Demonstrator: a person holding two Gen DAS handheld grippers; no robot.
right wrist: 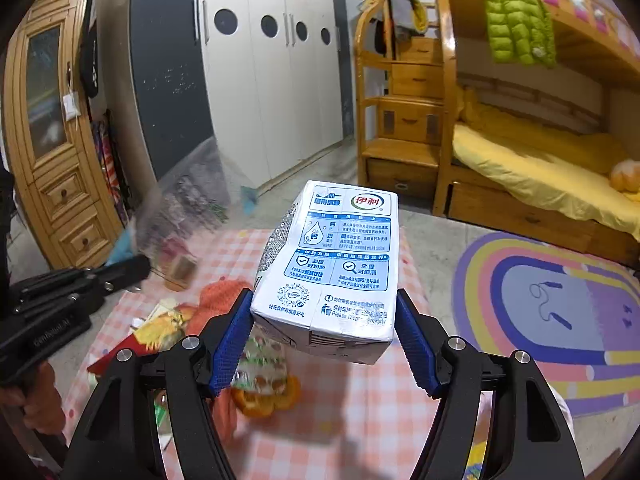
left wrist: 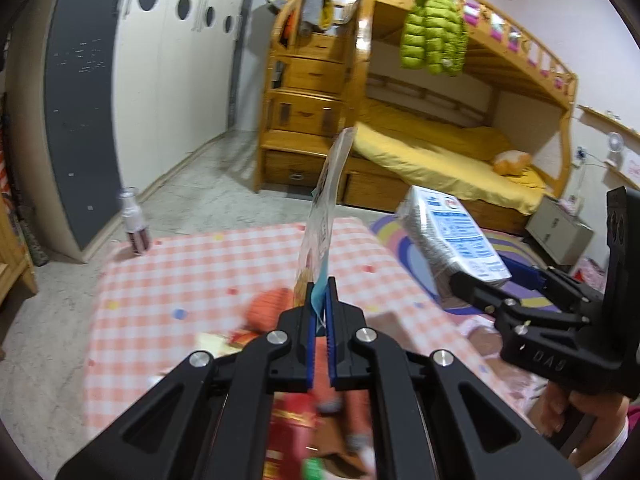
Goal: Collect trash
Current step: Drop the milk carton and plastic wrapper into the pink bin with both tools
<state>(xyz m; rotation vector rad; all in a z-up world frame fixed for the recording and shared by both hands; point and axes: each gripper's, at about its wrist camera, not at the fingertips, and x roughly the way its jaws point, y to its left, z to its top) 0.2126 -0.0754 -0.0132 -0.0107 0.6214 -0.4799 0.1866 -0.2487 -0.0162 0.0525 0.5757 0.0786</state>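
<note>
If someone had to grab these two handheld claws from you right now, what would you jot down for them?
Left claw: shut on a thin plastic wrapper, held upright.
Right claw: gripping a white-and-blue milk carton by its sides, lifted above the table.
Still on the checked tablecloth: an orange net bag, red and yellow snack wrappers, a small bottle at the far corner.
No trash bin in view; both held pieces still need dropping off, then the rest collected.

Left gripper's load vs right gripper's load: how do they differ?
The left gripper pinches a thin, flat clear plastic wrapper by its lower edge, jaws nearly shut. The right gripper spans a bulky white-and-blue milk carton, jaws wide. The wrapper stands upright on edge; the carton juts forward. Both are lifted above the pink checked tablecloth.
</note>
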